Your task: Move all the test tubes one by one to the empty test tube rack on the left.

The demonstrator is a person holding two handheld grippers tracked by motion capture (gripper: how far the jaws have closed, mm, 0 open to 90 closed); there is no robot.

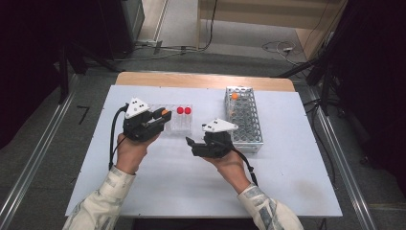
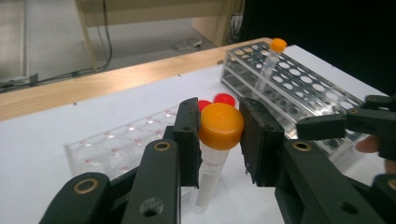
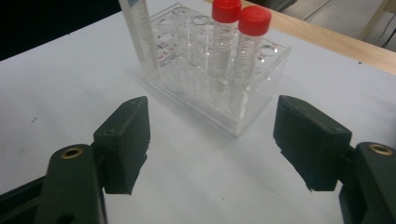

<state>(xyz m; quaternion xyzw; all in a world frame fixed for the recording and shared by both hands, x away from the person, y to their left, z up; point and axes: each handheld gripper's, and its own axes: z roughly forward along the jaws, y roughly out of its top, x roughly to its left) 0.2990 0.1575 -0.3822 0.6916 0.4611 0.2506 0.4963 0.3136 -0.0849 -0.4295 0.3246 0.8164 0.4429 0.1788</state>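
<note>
**Orange-capped tube clamped in left tool, right tool waiting open**

Left tool closed on an orange-capped tube, jaws pressing just under the cap. Held upright over the near end of the clear plastic rack, lower end hanging free, probably so it can go straight down into a well or come straight up out of one; cannot tell which. Gripped high on the body, likely to leave the length below free.

Right tool spread wide, holding nothing, aimed at the clear rack from the other side, near but apart. Seemingly standing by to steady the rack or take a tube.

Two red-capped tubes standing side by side in the rack's end wells. Second orange-capped tube leaning in the metal grid rack at its far end, on the white surface.

Held tube: clear, slim, faint printed marking on the wall, tapering toward the bottom; cap broad, glossy, wider than the body. Contents impossible to judge.
</note>
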